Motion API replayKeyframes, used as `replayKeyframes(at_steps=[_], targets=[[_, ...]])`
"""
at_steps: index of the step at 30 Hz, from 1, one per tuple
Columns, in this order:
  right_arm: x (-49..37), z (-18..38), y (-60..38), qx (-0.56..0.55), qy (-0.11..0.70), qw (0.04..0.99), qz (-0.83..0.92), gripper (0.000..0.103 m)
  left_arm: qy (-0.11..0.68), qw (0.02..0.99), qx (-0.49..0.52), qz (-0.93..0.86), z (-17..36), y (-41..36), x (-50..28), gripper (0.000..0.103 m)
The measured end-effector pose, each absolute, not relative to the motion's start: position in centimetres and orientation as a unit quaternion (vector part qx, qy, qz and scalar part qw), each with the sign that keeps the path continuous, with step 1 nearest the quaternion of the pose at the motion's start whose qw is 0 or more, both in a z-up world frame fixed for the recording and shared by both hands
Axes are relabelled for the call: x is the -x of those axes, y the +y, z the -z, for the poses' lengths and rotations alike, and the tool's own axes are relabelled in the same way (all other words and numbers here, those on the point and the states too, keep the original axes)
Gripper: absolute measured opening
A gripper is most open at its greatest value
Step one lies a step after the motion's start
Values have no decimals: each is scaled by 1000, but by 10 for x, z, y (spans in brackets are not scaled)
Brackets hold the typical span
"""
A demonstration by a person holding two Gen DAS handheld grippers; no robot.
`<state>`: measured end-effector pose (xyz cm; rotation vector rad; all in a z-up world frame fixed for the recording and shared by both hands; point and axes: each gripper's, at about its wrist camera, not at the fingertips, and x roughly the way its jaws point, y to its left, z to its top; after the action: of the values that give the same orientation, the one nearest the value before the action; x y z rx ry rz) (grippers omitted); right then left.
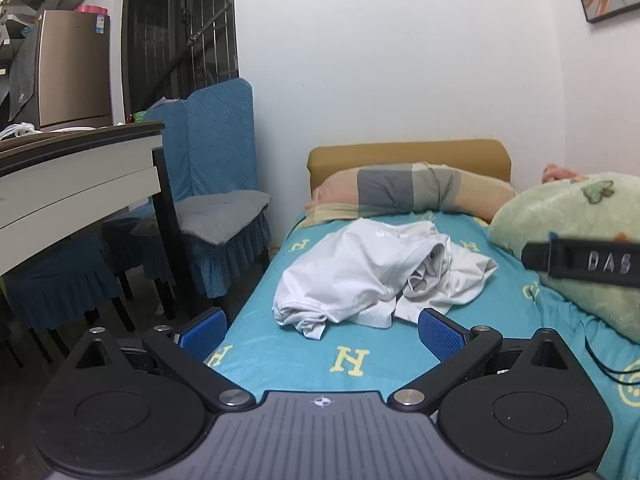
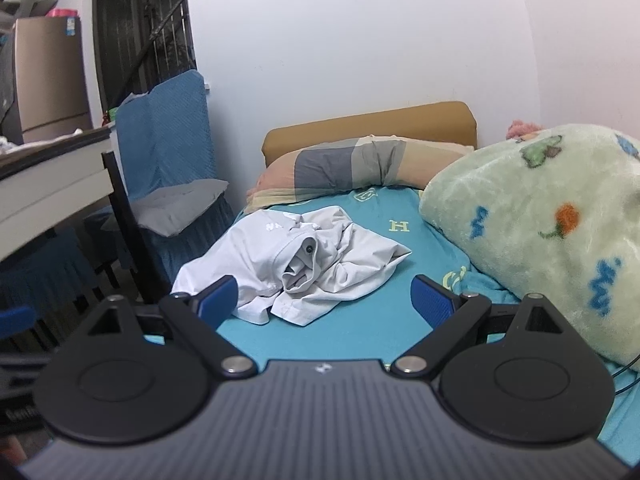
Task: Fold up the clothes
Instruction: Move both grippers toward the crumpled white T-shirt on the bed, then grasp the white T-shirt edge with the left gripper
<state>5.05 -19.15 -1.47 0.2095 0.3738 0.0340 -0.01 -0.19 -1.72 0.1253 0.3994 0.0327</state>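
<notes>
At far left a white table and blue-covered chairs are seen. Right of them, a crumpled white garment is heaped mid-bed on the turquoise sheet, below a striped pillow. A green fleece blanket is bunched at right. The left gripper and right gripper are both held spread wide, empty, short of the cloth. The garment should probably be pinched at two outer edges and drawn flat first. A dark button inside the folds is shown only by the right wrist view; a black strap lettered "DAS" only by the left.
</notes>
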Motion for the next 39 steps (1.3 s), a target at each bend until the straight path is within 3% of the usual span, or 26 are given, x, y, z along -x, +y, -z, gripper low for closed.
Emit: replayKeyframes(at_steps=[9,27,39], targets=[[-45,6,-203,-111,175,978,-29,95,236,966,-101,-32,9,-24,-13,103],[-55,10,-253,-171,182,968,33,95,332,940,-51,-59,-63,-18,-102,102],[-71,31,-238,-231,205,950,46,95,346,922,-169,41,48,-26,-154,90]])
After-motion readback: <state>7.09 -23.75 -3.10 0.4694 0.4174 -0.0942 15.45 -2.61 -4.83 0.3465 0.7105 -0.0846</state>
